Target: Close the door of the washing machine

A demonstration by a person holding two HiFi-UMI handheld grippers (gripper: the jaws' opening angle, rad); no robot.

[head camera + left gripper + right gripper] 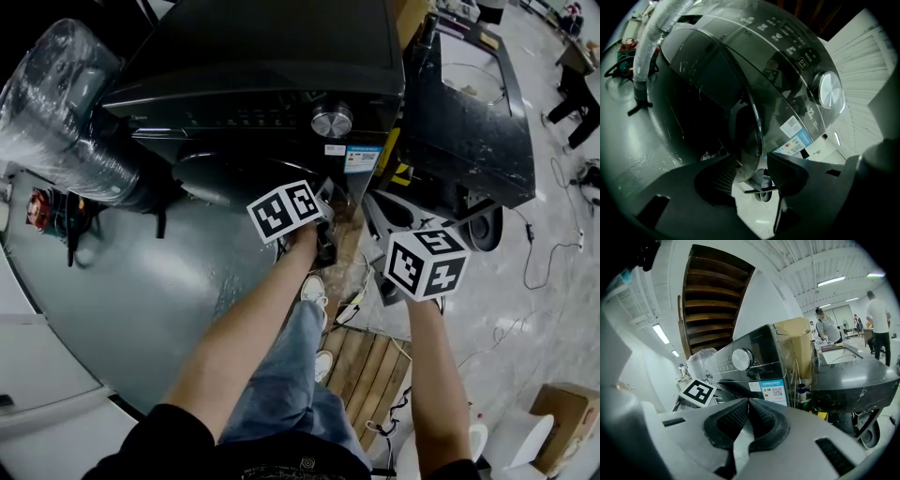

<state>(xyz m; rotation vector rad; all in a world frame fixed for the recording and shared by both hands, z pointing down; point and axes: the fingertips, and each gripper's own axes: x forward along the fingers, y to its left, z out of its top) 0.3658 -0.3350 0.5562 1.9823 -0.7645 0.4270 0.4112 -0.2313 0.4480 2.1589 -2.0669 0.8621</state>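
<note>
Washing machine (281, 56) door (753, 133) seemingly ajar; contents hidden.

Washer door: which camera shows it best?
The left gripper view: the open door stands edge-on, close up, between the left gripper's open jaws. The head view shows it dark and partly behind that gripper. The right gripper view shows only a dark sliver of it.

Head view downward, tool views near washer (262, 56)

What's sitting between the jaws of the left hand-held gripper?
The rim of the washing machine door, seen in the left gripper view; the jaws aren't clamping it.
</note>
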